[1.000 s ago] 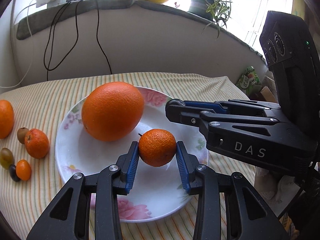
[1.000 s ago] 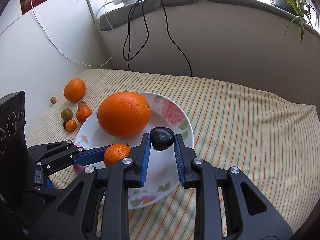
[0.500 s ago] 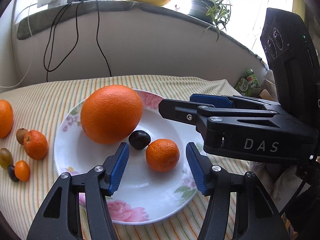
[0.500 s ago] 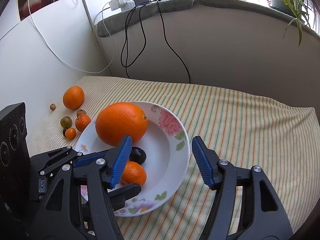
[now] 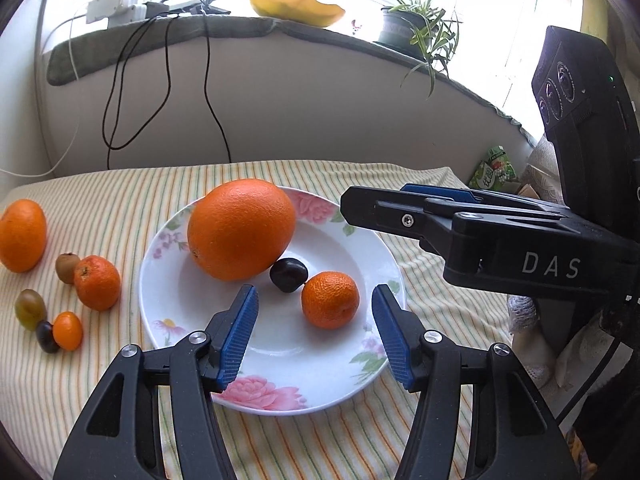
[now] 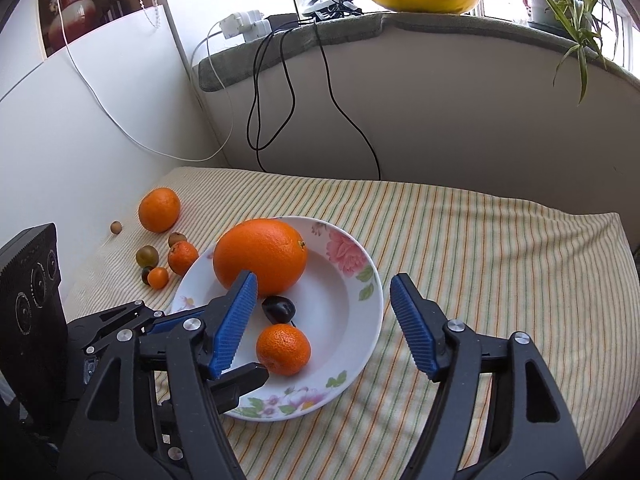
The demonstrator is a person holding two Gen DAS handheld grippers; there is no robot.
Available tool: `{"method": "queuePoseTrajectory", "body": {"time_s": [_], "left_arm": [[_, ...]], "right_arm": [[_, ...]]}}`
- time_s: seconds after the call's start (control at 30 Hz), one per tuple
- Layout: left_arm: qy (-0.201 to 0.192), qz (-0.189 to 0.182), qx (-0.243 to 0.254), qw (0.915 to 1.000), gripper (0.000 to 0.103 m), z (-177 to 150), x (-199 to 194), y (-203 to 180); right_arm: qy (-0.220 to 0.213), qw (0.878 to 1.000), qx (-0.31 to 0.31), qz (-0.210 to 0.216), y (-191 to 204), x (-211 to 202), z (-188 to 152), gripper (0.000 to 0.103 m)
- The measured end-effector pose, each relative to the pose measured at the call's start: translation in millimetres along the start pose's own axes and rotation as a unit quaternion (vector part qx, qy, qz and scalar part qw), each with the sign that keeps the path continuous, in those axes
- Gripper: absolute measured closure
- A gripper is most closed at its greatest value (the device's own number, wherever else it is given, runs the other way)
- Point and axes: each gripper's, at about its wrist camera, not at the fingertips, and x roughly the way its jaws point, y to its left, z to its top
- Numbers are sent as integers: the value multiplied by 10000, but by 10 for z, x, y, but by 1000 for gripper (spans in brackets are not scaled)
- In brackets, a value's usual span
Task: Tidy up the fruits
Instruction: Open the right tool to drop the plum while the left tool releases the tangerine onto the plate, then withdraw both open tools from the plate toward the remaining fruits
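Note:
A white flowered plate [image 5: 340, 372] [image 6: 352, 320] holds a large orange [image 5: 240, 229] [image 6: 260, 256], a small mandarin [image 5: 330, 299] [image 6: 283, 349] and a dark plum [image 5: 289, 274] [image 6: 279, 309]. My left gripper [image 5: 316, 336] is open and empty, above the plate's near side. My right gripper [image 6: 322, 326] is open and empty above the plate; it shows at the right in the left wrist view [image 5: 460, 220]. Loose on the striped cloth at the left lie an orange [image 5: 22, 235] [image 6: 159, 209], a mandarin [image 5: 97, 282] [image 6: 182, 257] and several small fruits [image 5: 66, 330] [image 6: 157, 277].
The striped cloth covers the table [image 6: 480, 248]. Black cables [image 5: 212, 92] hang down the back wall from a ledge with a power strip [image 5: 116, 6], a yellow dish [image 5: 296, 7] and a potted plant [image 5: 404, 28]. A green packet [image 5: 494, 168] lies beyond the table's right edge.
Both grippers opened and let go: the mandarin and the dark plum now lie on the plate. Both grippers have drawn back and up from the plate.

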Motion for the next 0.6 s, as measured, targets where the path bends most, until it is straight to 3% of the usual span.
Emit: {"method": "queuePoseTrajectory", "body": {"time_s": [0.1, 0.17, 0.4, 0.6], "left_arm": [[-73, 49, -13, 10000, 44, 4, -82, 26], [-104, 59, -43, 9999, 44, 4, -136, 50], [-203, 135, -106, 9996, 43, -6, -308, 120], [-338, 261, -198, 9989, 27, -11, -481, 226]], "right_arm": [[-27, 10000, -27, -11, 45, -56, 4, 26], [-74, 10000, -24, -4, 73, -98, 11, 18], [-122, 9998, -107, 66, 226, -196, 27, 18], [-151, 9996, -189, 141, 371, -232, 83, 15]]}}
